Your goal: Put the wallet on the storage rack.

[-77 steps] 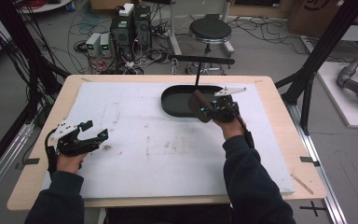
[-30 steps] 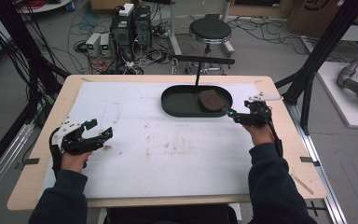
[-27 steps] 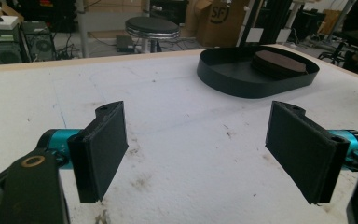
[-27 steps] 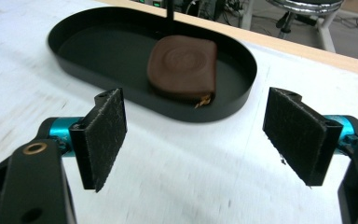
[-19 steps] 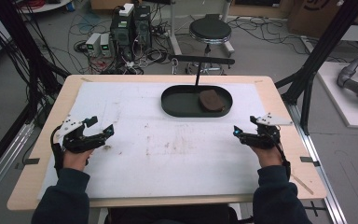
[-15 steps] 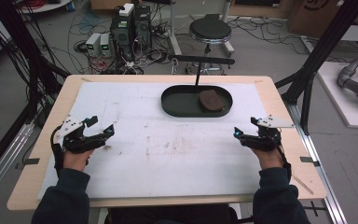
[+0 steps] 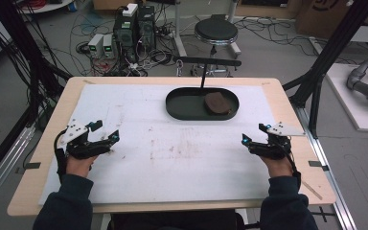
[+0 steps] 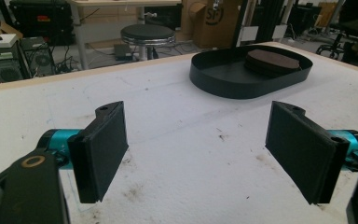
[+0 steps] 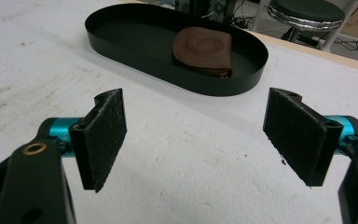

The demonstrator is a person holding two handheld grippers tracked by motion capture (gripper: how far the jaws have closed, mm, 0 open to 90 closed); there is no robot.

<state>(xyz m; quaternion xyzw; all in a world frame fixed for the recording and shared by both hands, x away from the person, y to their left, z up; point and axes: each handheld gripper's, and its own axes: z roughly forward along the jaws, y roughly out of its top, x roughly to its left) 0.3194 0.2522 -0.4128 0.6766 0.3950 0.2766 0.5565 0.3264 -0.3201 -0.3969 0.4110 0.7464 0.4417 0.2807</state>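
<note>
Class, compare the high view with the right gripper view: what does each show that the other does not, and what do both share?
High view alone: both forearms, the left gripper, the wooden table edge, computer towers on the floor.
Right gripper view alone: a close look at the right gripper, its felt-like black pads wide apart.
Both: the black oval tray, the brown leather pouch in it, the stained white sheet, the round stool.

brown pouch (image 9: 204,50); black oval tray (image 9: 121,51); white stained mat (image 7: 182,158).

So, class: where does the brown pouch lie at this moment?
In the high view the brown pouch lies flat in the right end of the black oval tray, at the table's far middle, apart from both grippers.
</note>
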